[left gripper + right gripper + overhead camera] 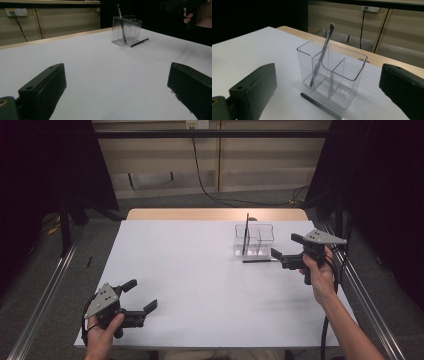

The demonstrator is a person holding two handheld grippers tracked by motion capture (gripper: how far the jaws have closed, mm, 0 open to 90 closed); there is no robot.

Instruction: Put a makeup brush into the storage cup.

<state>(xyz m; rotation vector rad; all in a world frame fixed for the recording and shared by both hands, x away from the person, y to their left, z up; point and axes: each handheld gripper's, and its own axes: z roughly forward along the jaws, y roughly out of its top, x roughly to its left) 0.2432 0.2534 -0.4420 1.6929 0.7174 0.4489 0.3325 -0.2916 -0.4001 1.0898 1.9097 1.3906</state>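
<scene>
I see a plain white counter [200,285], a clear plastic divided holder [332,75], two slim black pens [322,106] [324,50], and both black tools [139,306] [285,251] with grey plates.

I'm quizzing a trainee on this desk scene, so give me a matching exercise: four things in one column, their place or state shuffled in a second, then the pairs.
Things:
1. clear organizer
2. standing pen
3. loose pen
4. left gripper

Places or states:
A. lying flat on the table beside the organizer
B. open, near the table's front left corner
C. leaning upright in a compartment
D. standing on the white table, split by dividers

Pairs: 1-D, 2-C, 3-A, 4-B
</scene>
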